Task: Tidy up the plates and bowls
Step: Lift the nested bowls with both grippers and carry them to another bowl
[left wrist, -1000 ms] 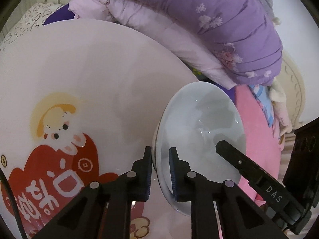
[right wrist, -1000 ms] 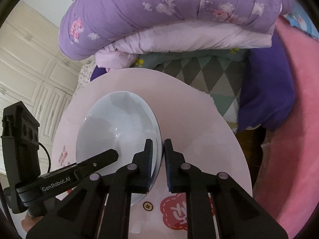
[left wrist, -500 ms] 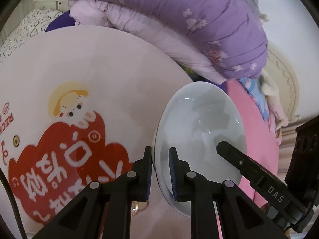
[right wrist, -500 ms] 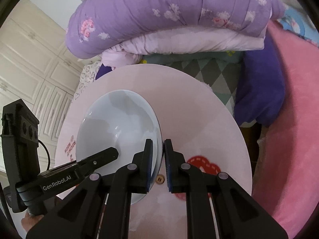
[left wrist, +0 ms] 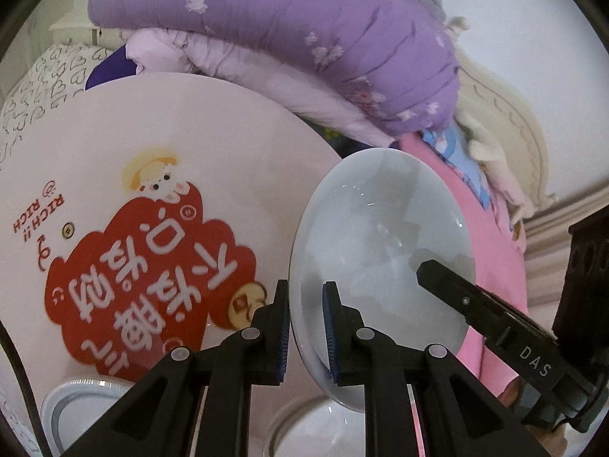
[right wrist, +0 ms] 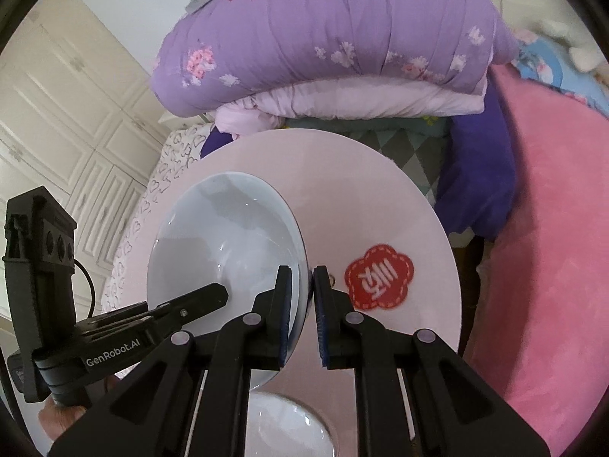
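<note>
Nearest the cameras: the left gripper [left wrist: 304, 327] and the right gripper [right wrist: 302, 316] both pinched the rim of one pale blue bowl [left wrist: 380, 251], each with one pad inside the rim and one outside.
Left jaws: nearly pressed together, with only the bowl's thin near-left rim between the blue pads.
Right jaws: likewise narrowed onto the bowl's near-right rim; in the left wrist view the right gripper's finger [left wrist: 456, 293] reached in over the bowl's right side.
Bowl: held between the two grippers, tilted, above the round pink table [left wrist: 213, 122]; whether it touched the table could not be told.
Near edge of table: a white bowl [right wrist: 289, 424] sat below the grippers, and a white lidded dish [left wrist: 80, 400] lay at the near left.
Table top: a red cloud print with white characters [left wrist: 144, 266] spread left of the held bowl, and a small red flower badge [right wrist: 378, 276] lay to its right.
Far side: a folded purple floral quilt [right wrist: 327, 38] lay on paler bedding beyond the table.
Far right: a pink blanket [right wrist: 552, 228].
Far left: white panelled wardrobe doors [right wrist: 64, 114].
</note>
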A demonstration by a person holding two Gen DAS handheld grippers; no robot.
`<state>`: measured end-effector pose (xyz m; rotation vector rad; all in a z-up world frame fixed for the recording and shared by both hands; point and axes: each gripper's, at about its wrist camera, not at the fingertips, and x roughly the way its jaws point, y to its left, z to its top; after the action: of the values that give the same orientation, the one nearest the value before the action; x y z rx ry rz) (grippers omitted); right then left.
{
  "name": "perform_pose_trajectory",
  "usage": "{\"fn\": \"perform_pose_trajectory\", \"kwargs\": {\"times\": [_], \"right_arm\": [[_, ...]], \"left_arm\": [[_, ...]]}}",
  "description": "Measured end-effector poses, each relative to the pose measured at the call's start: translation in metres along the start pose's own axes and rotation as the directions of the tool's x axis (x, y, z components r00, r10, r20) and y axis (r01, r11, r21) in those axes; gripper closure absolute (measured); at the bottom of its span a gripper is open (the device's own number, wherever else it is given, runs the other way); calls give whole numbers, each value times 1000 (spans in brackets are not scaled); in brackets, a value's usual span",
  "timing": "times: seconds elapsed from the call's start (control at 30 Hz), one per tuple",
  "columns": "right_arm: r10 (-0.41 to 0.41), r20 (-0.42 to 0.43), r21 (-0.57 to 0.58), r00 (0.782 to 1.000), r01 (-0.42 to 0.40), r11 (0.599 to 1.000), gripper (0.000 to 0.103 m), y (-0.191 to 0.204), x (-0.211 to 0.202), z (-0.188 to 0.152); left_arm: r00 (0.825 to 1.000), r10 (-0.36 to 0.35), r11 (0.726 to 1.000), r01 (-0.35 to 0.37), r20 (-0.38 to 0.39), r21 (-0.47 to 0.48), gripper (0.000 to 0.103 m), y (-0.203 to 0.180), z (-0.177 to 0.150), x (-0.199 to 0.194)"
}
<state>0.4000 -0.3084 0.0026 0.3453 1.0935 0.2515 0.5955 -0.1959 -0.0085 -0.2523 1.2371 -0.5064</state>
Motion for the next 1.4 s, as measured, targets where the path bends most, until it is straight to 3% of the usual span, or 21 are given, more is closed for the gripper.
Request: {"fn": "perform_pose_trajectory", "kwargs": {"times": [0.17, 0.43, 0.7, 1.17, 1.4], "right_arm": [[4, 4, 3, 1000, -4, 1000, 91, 3, -21, -20], [12, -10, -10, 1000, -12, 1000, 91, 7, -41, -56], [28, -43, -12, 999, -28, 1000, 91, 5, -44, -80], [47, -116, 18, 992, -45, 999, 91, -10, -31, -109], [34, -145, 21, 989, -31, 999, 91, -14, -22, -116]], "left_arm": [[1000, -6, 999, 7, -11, 38, 90, -10, -23, -26], [996, 37, 990, -25, -83, 136, 89, -27, -64, -51], [993, 77, 977, -56, -95, 206, 88, -44, -91, -66], [976, 138, 958, -89, -167, 272, 87, -53, -126, -47], [973, 176, 938, -120, -151, 324, 86, -62, -136, -39]]}}
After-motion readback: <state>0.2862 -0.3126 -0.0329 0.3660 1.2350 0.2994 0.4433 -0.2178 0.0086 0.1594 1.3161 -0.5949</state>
